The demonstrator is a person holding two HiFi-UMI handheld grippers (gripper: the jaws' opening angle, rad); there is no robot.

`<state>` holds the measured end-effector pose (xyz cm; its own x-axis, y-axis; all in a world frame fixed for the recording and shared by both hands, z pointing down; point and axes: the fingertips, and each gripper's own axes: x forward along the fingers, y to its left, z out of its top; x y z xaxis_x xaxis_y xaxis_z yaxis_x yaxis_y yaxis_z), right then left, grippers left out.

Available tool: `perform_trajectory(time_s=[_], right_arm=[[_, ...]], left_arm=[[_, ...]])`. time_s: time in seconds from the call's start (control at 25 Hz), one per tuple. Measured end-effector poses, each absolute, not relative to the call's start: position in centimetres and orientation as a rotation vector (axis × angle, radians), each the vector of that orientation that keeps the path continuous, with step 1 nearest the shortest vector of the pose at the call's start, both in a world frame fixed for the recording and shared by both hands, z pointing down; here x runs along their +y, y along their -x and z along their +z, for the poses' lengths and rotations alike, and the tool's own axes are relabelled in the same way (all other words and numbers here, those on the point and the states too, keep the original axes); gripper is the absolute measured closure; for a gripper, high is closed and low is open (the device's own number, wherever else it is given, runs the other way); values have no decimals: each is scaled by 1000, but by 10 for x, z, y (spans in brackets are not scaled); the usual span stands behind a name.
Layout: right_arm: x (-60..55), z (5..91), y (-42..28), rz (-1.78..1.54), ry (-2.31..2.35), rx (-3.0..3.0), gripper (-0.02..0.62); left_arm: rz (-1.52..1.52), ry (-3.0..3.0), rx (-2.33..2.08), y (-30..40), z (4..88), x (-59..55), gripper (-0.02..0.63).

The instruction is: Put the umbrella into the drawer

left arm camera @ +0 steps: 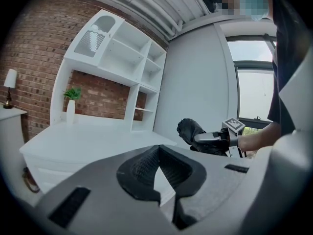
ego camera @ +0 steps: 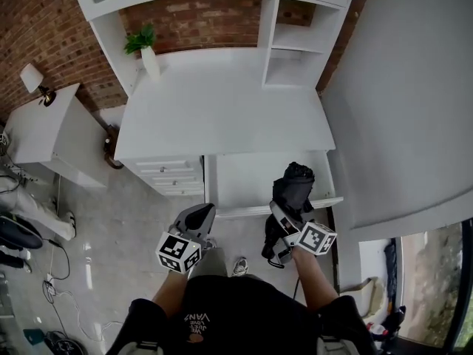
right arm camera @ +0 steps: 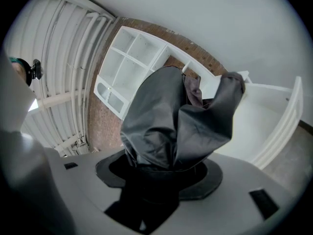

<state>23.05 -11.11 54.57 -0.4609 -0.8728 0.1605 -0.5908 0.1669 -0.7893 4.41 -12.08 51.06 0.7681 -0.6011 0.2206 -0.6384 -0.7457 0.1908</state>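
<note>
Head view: a white tabletop [ego camera: 222, 109] stands against a brick wall [ego camera: 207, 21], with shelves [ego camera: 295, 43] above it and a potted plant [ego camera: 140, 39] at its back left. Below the front edge the drawer [ego camera: 244, 180] is pulled out, its white floor bare. The right gripper [ego camera: 279, 208] holds the folded black umbrella [ego camera: 293, 183] at the drawer's right front corner; the umbrella's upper end lies over the drawer's inside, its lower end hangs in front of the drawer front. The left gripper [ego camera: 201, 213] is just in front of the drawer's left part, apart from it. A lamp [ego camera: 31, 78] stands on a side cabinet at the left. Left gripper view: the left gripper [left arm camera: 157, 173] has its fingers clenched together with nothing between them. Beyond them are the tabletop [left arm camera: 88, 136], the plant [left arm camera: 72, 94], the shelves [left arm camera: 122, 53], and at right the right gripper [left arm camera: 215, 137] with the umbrella [left arm camera: 188, 129]. Right gripper view: the right gripper [right arm camera: 164, 173] has its fingers grasping the umbrella [right arm camera: 171, 121], whose bunched fabric fills the gap. The drawer wall [right arm camera: 283, 116] shows at right, the shelves [right arm camera: 127, 67] behind.
</note>
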Motion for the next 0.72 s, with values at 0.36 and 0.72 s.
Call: perform_trajectory(time_s=[0.36, 0.72], right_arm=[[-161, 581, -220, -1294, 1448, 2284, 339], [-208, 619, -214, -1362, 1480, 2645, 341]], left_arm=[[196, -2675, -983, -30, 521, -170, 598], [221, -2653, -976, -23, 532, -215, 598]])
